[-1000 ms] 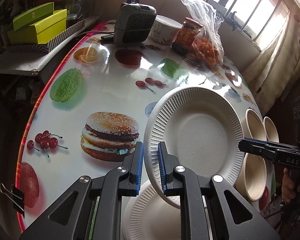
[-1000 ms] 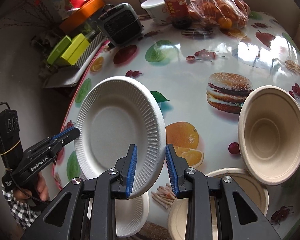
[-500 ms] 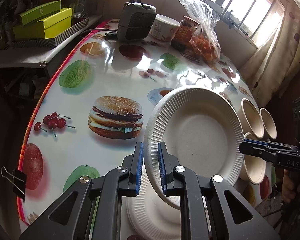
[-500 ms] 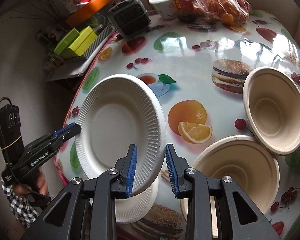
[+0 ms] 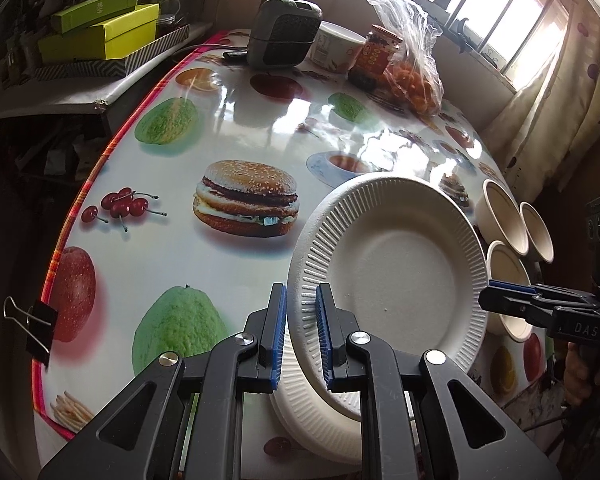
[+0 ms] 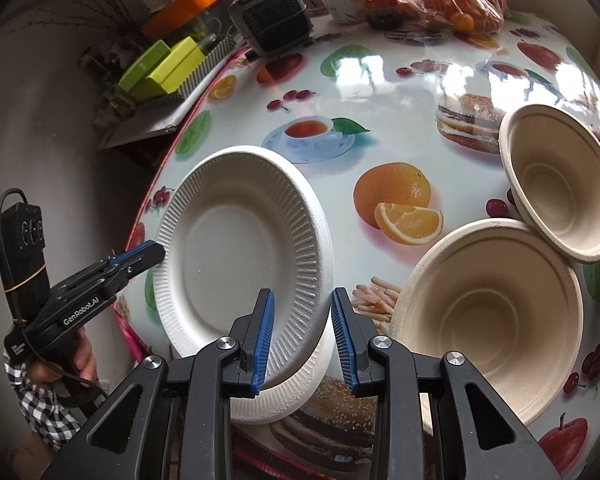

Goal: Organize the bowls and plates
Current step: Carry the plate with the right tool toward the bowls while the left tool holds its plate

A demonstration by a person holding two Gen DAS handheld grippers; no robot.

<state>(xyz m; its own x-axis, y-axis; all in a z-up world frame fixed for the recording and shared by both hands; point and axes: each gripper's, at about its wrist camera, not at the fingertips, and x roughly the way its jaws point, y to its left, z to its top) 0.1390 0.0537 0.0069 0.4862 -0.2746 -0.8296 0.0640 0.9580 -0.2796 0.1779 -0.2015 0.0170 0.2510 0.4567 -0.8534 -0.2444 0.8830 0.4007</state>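
Note:
My left gripper (image 5: 301, 336) is shut on the rim of a white ribbed paper plate (image 5: 400, 276) and holds it tilted just above a second white plate (image 5: 312, 412) that lies at the table's near edge. The held plate (image 6: 236, 248) and the lower plate (image 6: 284, 392) also show in the right wrist view, with the left gripper (image 6: 152, 250) at the held plate's left rim. My right gripper (image 6: 302, 332) is open with the held plate's right rim between its jaws. Beige bowls (image 6: 496, 312) (image 6: 560, 176) sit to the right; they show as three bowls (image 5: 504, 216) in the left wrist view.
The table (image 5: 228, 264) has a glossy fruit-and-burger cloth. At its far end stand a dark fan heater (image 5: 284, 32), a white cup (image 5: 336, 46), a red jar (image 5: 374, 54) and a bag of oranges (image 5: 412, 76). Green boxes (image 5: 100, 32) lie on a side shelf. A binder clip (image 5: 36, 328) grips the left edge.
The held plate has come down and toward the near edge, closer over the lower plate. Both grippers moved back with it; the bowls now look larger in the right wrist view.

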